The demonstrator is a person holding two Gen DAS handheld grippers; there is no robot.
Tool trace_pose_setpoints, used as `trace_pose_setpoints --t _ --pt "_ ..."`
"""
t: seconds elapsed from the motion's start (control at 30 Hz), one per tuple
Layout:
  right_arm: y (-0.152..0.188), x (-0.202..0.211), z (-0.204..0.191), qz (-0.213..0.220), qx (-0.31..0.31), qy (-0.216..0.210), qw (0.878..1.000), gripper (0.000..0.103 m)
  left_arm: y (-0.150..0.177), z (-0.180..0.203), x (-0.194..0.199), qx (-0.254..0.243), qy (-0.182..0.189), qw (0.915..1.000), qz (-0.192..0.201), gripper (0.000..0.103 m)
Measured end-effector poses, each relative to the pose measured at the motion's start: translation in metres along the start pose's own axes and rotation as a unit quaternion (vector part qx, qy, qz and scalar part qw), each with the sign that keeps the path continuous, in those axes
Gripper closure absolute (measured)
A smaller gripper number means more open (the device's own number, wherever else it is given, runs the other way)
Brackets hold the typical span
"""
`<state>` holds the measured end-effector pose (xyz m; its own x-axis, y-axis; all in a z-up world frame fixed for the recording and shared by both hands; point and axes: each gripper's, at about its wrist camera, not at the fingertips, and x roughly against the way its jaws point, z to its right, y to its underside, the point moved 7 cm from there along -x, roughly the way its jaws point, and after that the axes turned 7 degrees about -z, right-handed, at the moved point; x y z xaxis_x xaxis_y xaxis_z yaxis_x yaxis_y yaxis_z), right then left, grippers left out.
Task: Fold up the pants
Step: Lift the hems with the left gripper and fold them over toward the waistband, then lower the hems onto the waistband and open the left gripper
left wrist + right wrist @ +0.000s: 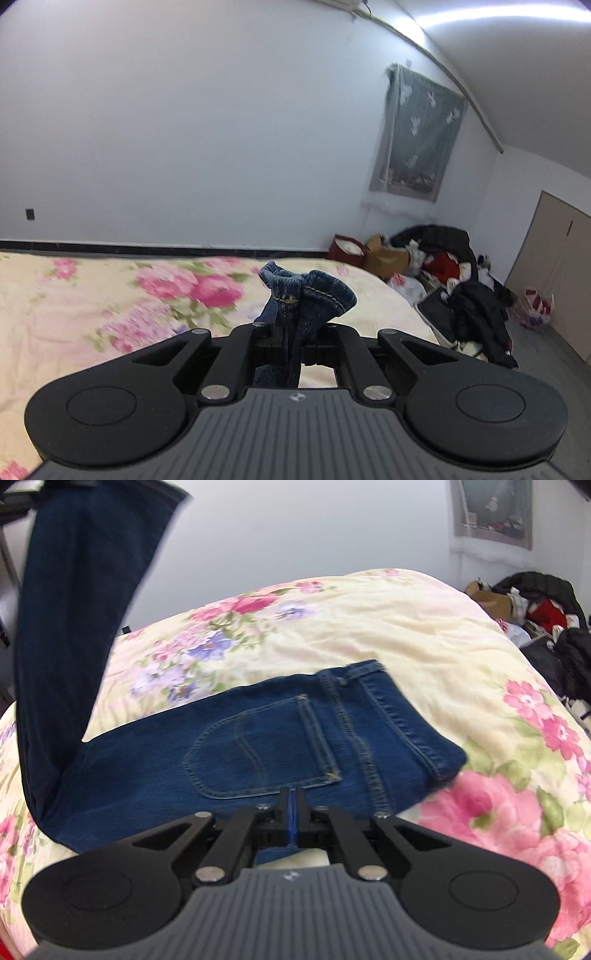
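Note:
Dark blue jeans (280, 746) lie on the floral bed, back pocket up, waistband toward the right. Their leg end (77, 602) is lifted high at the left of the right wrist view. My left gripper (290, 328) is shut on the bunched hem of the jeans (306, 291) and holds it above the bed. My right gripper (292, 801) is shut, its jaws together just above the near edge of the jeans, below the pocket; a blue strip shows between them, and I cannot tell if it is cloth.
The bed's floral cover (424, 627) fills both views. A white wall stands behind. A pile of clothes, bags and boxes (443, 280) lies on the floor beyond the bed's right end, below a covered window (417, 133).

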<state>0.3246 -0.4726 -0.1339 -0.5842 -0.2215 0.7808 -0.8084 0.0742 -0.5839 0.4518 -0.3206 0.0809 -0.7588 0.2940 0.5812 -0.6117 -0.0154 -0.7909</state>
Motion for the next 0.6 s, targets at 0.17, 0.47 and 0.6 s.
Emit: trace_pose_setpoints --t 0.17,0.47,0.6 --pt "0.01 -0.013 0.03 -0.025 -0.005 0.012 1.0 0.103 0.079 0.052 -0.077 -0.011 0.041 0.9932 -0.108 0.098" --pt "0.023 -0.019 0.056 -0.05 -0.004 0.031 0.998 0.103 0.164 0.085 -0.131 -0.027 0.126 0.958 -0.257 0.082" --pt "0.022 -0.016 0.058 -0.046 -0.021 0.02 0.999 0.103 0.168 0.082 -0.127 -0.002 0.187 0.9415 -0.281 0.027"
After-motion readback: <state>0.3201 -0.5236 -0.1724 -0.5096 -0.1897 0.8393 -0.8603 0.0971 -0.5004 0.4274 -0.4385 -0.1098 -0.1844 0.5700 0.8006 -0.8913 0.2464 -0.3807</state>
